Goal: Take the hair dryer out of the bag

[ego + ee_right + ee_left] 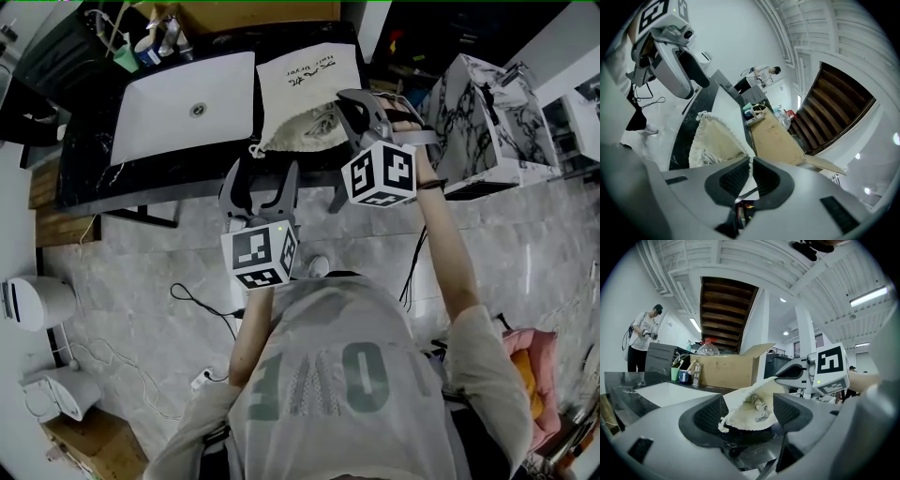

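right claw (750,161) clenched on a thin fold of the cream drawstring bag (302,89), holding its rim up off the dark desk (89,164). left claw (747,405) released and empty, facing the bag's open mouth. the hair dryer sits inside the bag; only a coiled cord (760,409) shows. the thin pinch may slip and shut the mouth, or a tug on the cord may drag the whole bag.
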The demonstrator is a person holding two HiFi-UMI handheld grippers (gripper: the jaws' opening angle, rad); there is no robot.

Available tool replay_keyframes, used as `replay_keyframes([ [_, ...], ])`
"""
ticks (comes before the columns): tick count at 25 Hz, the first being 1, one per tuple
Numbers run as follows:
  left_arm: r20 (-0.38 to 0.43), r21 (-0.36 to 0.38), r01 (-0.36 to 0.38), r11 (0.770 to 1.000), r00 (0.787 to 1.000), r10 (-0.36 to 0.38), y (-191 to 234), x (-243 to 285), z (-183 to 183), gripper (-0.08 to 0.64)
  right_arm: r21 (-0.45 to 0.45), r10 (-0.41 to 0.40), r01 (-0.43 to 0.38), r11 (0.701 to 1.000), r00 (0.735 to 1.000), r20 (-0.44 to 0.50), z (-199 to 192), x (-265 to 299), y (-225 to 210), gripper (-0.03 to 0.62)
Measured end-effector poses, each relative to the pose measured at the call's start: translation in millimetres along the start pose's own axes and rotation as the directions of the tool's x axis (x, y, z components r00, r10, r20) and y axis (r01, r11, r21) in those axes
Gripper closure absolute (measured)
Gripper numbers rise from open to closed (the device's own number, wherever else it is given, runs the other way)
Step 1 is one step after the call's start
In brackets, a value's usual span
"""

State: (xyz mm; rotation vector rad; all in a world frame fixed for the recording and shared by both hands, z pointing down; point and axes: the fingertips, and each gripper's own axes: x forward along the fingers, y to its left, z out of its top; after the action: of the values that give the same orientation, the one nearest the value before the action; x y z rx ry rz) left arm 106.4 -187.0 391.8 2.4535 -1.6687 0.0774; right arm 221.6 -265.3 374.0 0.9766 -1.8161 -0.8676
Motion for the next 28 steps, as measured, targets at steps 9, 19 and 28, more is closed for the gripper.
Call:
replay_keyframes([
  [9,0.040,-0.135,0.163,0.977,0.986,-0.159,-38,19,9,0.239,0.035,-0.003,0.003,0.999,1.000,0.012,0,1,-4,0.543],
  [19,-0.058,-0.266,0.294,0.918,0.946,-0.320,-77,95,-12,0.239,0.080,0.009,-0.012,0.997,0.999,0.036,-6,-6,-5,0.543],
  [28,-0.230,-0.231,0.214,0.949,0.936,-0.268,-59,170,-36,0.241,0.123,0.015,-0.022,0.992,0.998,0.053,-9,-8,-5,0.543],
])
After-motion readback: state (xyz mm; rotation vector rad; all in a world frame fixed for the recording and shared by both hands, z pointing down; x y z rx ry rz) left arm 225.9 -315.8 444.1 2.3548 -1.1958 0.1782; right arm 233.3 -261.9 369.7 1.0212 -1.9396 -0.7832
